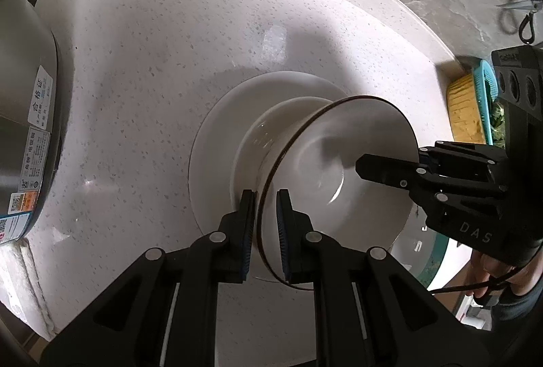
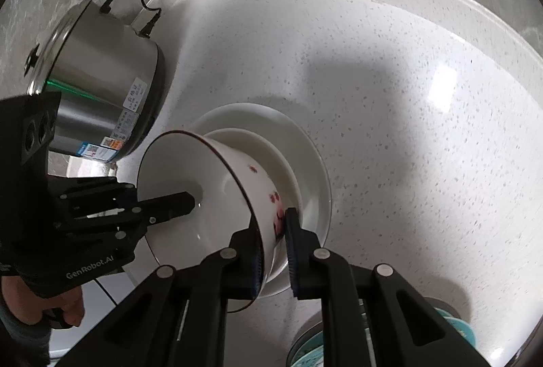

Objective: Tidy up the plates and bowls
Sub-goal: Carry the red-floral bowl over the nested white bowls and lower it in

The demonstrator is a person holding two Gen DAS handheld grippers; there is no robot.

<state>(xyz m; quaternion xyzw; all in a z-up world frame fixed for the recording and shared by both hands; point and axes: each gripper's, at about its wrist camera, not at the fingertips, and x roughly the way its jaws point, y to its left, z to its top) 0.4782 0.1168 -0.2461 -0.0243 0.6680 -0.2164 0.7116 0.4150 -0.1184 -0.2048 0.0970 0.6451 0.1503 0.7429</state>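
A white bowl [image 1: 339, 143] [image 2: 183, 163] with a thin dark rim and red flowers on its outside is held tilted between both grippers. My left gripper [image 1: 265, 224] is shut on its near rim, one finger inside and one outside. My right gripper [image 2: 275, 241] is shut on the opposite wall over the flower pattern. Each gripper shows in the other's view: the right gripper [image 1: 390, 163], the left gripper [image 2: 169, 204]. The bowl's base dips into a plain white bowl [image 1: 271, 126] [image 2: 271, 156] standing on a white plate [image 1: 210, 143] [image 2: 312, 156]. Whether the two bowls touch is hidden.
A steel rice cooker [image 1: 23, 115] [image 2: 101, 78] with a plugged cable stands to the left on the speckled counter [image 1: 152, 44]. A teal basket [image 1: 482, 85] with a yellow sponge sits at the right. A teal-rimmed dish [image 1: 437, 261] [image 2: 454, 326] lies near me. A marble wall backs the counter.
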